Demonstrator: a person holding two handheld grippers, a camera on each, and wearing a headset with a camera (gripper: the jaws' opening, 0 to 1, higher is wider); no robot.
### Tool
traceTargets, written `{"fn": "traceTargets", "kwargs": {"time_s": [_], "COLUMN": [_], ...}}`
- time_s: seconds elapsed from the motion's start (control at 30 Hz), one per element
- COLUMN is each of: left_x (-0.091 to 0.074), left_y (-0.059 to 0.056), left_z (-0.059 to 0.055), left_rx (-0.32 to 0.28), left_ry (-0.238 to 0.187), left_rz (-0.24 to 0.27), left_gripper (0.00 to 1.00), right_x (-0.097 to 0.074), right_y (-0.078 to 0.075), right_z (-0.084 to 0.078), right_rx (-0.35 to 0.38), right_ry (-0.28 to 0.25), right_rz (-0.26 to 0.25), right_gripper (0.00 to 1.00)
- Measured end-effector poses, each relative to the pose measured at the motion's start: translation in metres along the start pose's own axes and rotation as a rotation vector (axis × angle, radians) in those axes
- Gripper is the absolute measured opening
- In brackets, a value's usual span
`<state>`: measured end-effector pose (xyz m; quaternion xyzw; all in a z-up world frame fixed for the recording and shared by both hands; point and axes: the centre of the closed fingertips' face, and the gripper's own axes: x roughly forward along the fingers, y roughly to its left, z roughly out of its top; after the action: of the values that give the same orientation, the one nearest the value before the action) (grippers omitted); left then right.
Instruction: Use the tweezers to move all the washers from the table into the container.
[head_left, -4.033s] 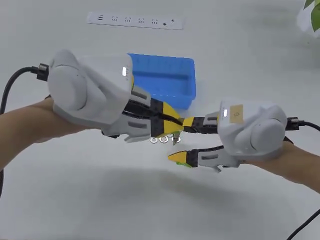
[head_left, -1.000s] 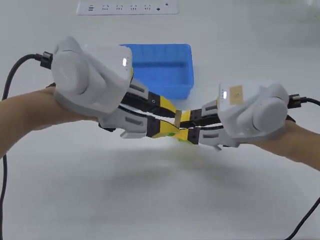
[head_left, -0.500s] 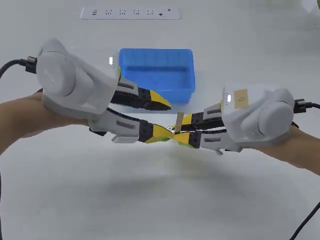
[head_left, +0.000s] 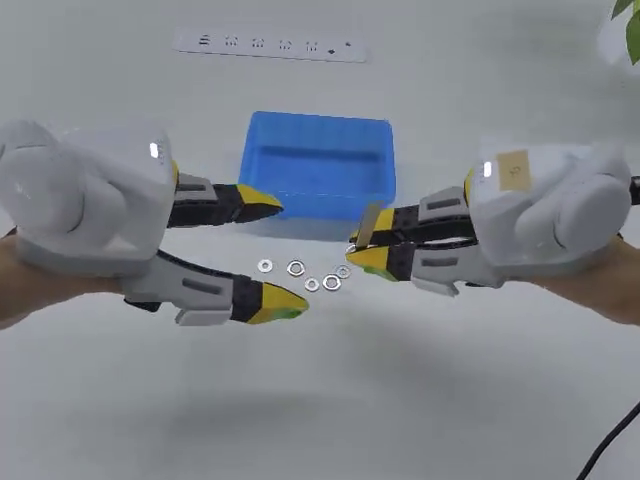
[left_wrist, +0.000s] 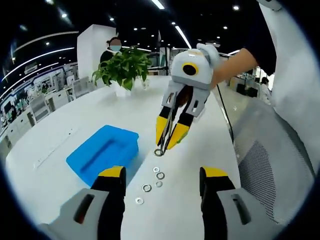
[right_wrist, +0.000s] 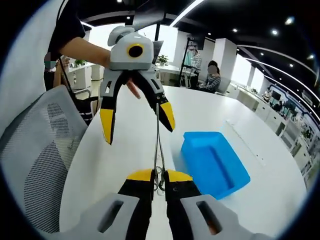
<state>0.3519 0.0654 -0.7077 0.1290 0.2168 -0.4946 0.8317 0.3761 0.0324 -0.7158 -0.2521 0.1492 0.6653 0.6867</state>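
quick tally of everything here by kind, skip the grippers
washers: 5 (maybe a sixth at the tweezers' tips, too small to tell)
tweezers: 1
container: 1
power strip: 1
plant: 1
total: 9

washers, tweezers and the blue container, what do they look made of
Washers: probably metal, small silvery rings with a bright sheen.
Tweezers: likely steel, very thin pale grey blades.
Blue container: looks like moulded plastic, uniform blue, smooth, with rounded corners.
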Motion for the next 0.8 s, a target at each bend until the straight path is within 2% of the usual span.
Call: {"fn": "traceTargets", "kwargs": {"time_s": [0.07,0.2,0.23,0.3,0.4,0.43,0.53,0.67,0.8], "left_x": [-0.005,-0.014,-0.016,-0.019,-0.022,-0.023,-0.023,-0.024,-0.023], "left_y": [0.001,0.004,0.006,0.006,0.007,0.007,0.011,0.011,0.011], "left_z": [0.001,-0.002,-0.005,-0.004,-0.017,-0.02,-0.026,-0.028,-0.03], "left_rx": [0.008,0.004,-0.013,-0.037,-0.049,-0.05,-0.112,-0.124,-0.141], "left_ry": [-0.024,-0.037,-0.037,-0.068,-0.049,-0.044,-0.057,-0.075,-0.09], "left_rz": [0.022,0.057,0.068,0.078,0.094,0.098,0.13,0.143,0.151], "left_gripper": [0.68,0.72,0.75,0.82,0.88,0.91,0.99,0.99,0.99], "right_x": [-0.002,-0.005,-0.006,-0.007,-0.006,-0.005,-0.001,0.01,0.026], "right_y": [-0.006,-0.018,-0.024,-0.031,-0.047,-0.051,-0.065,-0.085,-0.104], "right_z": [0.009,0.025,0.03,0.035,0.043,0.044,0.048,0.051,0.046], "right_rx": [-0.006,-0.027,-0.039,-0.043,-0.06,-0.061,-0.06,-0.046,-0.033], "right_ry": [-0.01,-0.023,-0.024,-0.029,-0.031,-0.033,-0.038,-0.05,-0.046], "right_rz": [-0.008,-0.022,-0.027,-0.032,-0.047,-0.051,-0.069,-0.085,-0.091], "right_gripper": [0.09,0.09,0.09,0.09,0.09,0.09,0.09,0.09,0.09]}}
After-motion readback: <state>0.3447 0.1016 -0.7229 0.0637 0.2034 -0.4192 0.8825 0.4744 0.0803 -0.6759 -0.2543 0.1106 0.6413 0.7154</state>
